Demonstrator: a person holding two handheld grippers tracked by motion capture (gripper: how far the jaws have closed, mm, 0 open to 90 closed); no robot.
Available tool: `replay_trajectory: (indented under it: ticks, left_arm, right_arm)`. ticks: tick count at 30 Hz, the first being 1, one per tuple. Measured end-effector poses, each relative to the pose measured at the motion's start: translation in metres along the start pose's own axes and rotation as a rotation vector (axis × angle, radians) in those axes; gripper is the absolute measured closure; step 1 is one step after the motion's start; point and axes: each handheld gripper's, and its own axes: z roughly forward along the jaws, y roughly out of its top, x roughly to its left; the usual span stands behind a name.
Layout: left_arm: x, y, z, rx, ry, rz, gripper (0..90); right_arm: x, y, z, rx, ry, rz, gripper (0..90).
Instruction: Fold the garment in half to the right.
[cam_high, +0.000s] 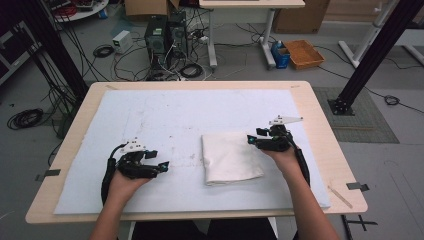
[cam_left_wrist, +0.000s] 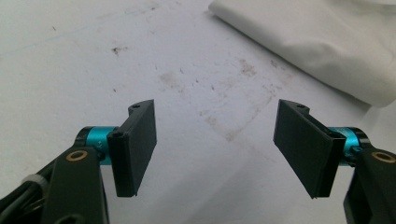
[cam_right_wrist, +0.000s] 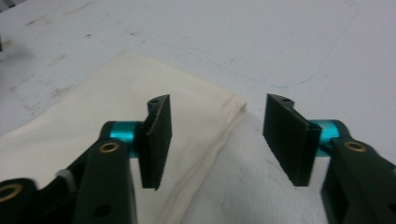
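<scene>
**Folded cloth down, right gripper just off its corner**

The cream-white folded cloth (cam_high: 230, 158) lies flat on the pale grey foam mat (cam_high: 165, 115), near the middle, slightly right of centre. It's a neat rectangle, with the folded edge toward the person.

Right gripper (cam_high: 251, 140): at the cloth's far right corner, jaws spread, nothing between the pads. In the right gripper view one jaw hangs over the cloth (cam_right_wrist: 116, 140) and the other over bare mat, so they straddle the edge without pinching it.

Left gripper (cam_high: 163, 165): parked on the mat well left of the cloth, jaws wide apart and empty. Its own view shows stained mat (cam_left_wrist: 93, 70) between the jaws, with the cloth (cam_left_wrist: 317, 42) off at top right.

Judgement: between folds, or a fold just laid. Next move calls for lowering onto an edge, closing on one layer stack and lifting both corners evenly to avoid skew.
</scene>
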Motion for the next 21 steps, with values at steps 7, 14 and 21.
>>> replay_trajectory:
  ticks: [7, 14, 21]
  left_arm:
    - [-0.001, 0.005, -0.002, -0.071, -0.001, 0.035, 25.7]
    - [-0.001, 0.007, -0.006, -0.11, -0.001, 0.053, 21.2]
    - [0.002, 0.006, -0.005, -0.107, -0.011, 0.059, 20.2]
  right_arm:
    - [0.009, -0.013, -0.028, -0.068, 0.028, -0.064, 26.4]
    - [0.006, -0.015, -0.032, -0.05, 0.04, -0.09, 22.1]
    - [0.002, -0.019, -0.027, -0.018, 0.027, -0.094, 21.9]
